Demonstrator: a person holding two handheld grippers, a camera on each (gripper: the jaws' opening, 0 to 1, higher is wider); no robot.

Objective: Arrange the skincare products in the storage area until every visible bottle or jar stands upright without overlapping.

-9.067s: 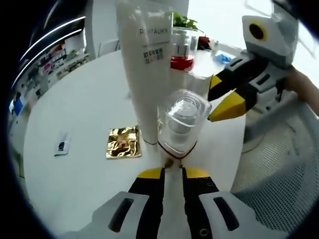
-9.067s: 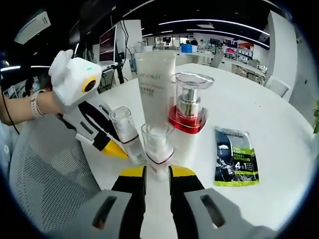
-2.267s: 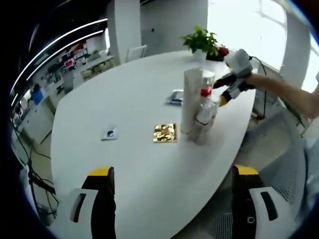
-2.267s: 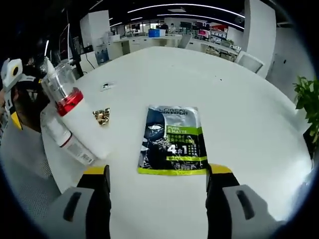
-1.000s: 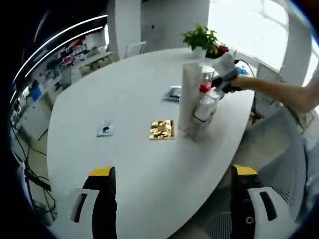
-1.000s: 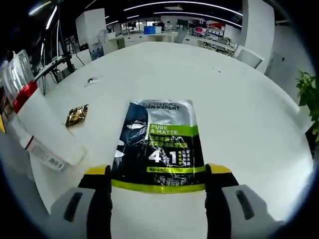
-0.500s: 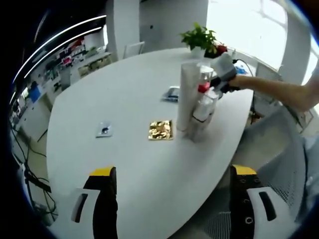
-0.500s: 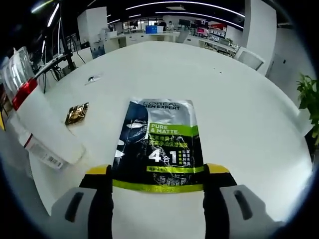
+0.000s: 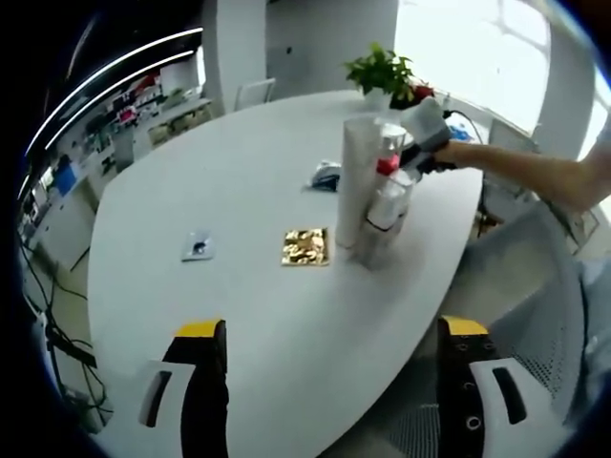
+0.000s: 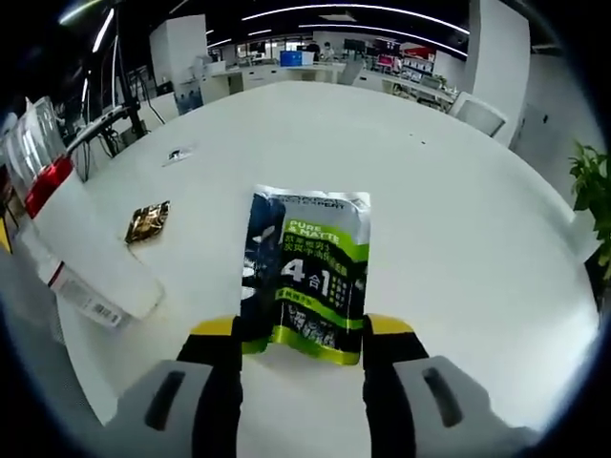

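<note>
In the left gripper view, a tall white tube (image 9: 350,181), a red-collared pump bottle (image 9: 387,164) and a small clear-capped bottle (image 9: 380,218) stand close together near the table's right edge. My left gripper (image 9: 331,327) hangs open, well short of them. The right gripper (image 9: 425,126) reaches in behind the cluster. In the right gripper view, my right gripper (image 10: 303,326) has its jaws pressed against the sides of a black-and-green sachet (image 10: 305,272), which bows upward. The red-collared bottle (image 10: 81,239) leans in at the left edge of that view.
A gold foil packet (image 9: 305,246) and a small white sachet (image 9: 197,246) lie on the white round table (image 9: 239,153). A potted plant (image 9: 382,72) stands at the far side. A mesh chair (image 9: 563,334) sits beside the table, and a person's arm (image 9: 535,176) extends over it.
The right gripper's jaws have closed inward onto the sachet, which has buckled and narrowed. The left gripper stays open and has barely moved.
</note>
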